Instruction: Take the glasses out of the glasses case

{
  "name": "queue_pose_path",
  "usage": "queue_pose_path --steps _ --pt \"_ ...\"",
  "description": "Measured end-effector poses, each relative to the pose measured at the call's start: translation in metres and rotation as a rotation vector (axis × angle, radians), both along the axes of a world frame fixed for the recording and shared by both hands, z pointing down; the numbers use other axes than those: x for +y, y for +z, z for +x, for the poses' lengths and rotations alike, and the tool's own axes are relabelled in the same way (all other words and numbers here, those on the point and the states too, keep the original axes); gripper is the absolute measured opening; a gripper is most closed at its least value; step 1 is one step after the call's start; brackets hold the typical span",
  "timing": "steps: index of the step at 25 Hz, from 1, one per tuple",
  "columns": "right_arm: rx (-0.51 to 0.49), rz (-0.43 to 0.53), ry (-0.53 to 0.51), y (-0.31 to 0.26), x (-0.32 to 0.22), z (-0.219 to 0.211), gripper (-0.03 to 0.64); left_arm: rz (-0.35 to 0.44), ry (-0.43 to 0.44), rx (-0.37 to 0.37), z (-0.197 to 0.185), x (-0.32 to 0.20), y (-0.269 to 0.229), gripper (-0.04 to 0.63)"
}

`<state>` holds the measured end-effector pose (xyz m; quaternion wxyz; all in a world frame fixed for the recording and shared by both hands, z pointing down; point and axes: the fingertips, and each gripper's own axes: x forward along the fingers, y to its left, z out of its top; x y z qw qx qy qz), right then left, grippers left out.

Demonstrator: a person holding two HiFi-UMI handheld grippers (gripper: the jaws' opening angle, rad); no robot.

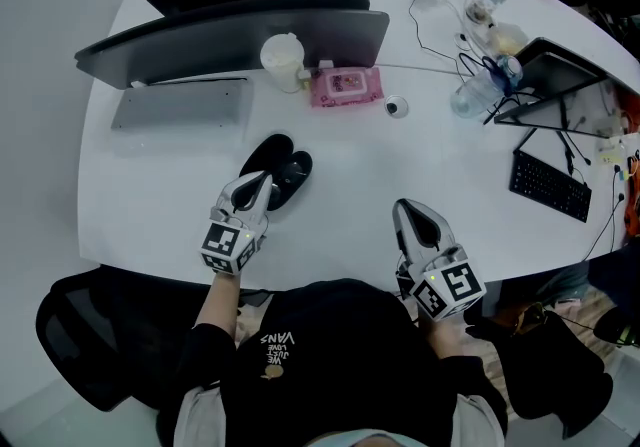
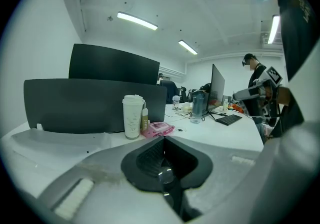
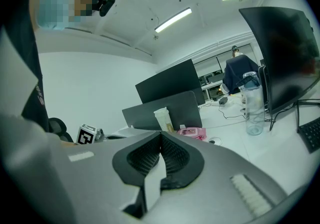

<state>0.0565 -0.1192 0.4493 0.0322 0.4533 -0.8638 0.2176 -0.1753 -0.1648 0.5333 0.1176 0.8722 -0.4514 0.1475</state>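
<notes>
Apparently at the very start. Glasses case (image 1: 280, 163): black, flat on the white table (image 1: 400, 155), right at the tips of the left gripper (image 1: 263, 179), just ahead of them & slightly to their right. Looks like two dark lobes, maybe lid half up; cannot tell for sure. No glasses seen outside it, so prob. not yet taken out.

Left gripper: jaws pressed together in its own view, nothing surely held. Only a small glint low in the gap, too small to name. Case not in that view, so prob. below the jaws.

Right gripper (image 1: 405, 210): jaws also closed, empty, well apart from the case, to its right, near the table edge by the body.

Farther ahead of the left gripper: white cup (image 1: 283, 60), pink pack (image 1: 346, 87) beside it, dark monitor (image 1: 250, 40) behind both. Far to the right of the right gripper: keyboard (image 1: 550, 185).

Step in hand, as judged: approach to the case, no grasp yet. Next move calls for: parting the jaws, steadying the case base w/ left, raising the lid w/ right if needed, then pinching the frame, not a lens, & lifting out.
</notes>
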Motion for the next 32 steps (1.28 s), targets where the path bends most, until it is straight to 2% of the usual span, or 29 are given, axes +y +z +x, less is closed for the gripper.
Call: queue_pose_path --steps 19,24,32 --pt "0.012 -0.031 0.002 0.008 -0.004 -0.001 0.0 -0.158 0.172 -0.169 0.011 0.0 0.065 0.02" --pt "0.012 -0.036 0.007 0.011 -0.005 -0.001 0.0 -0.186 0.202 -0.197 0.011 -0.001 0.08 0.035" --pt "0.015 -0.047 0.004 0.015 -0.006 -0.001 0.0 -0.241 0.28 -0.285 0.006 0.004 0.104 0.073"
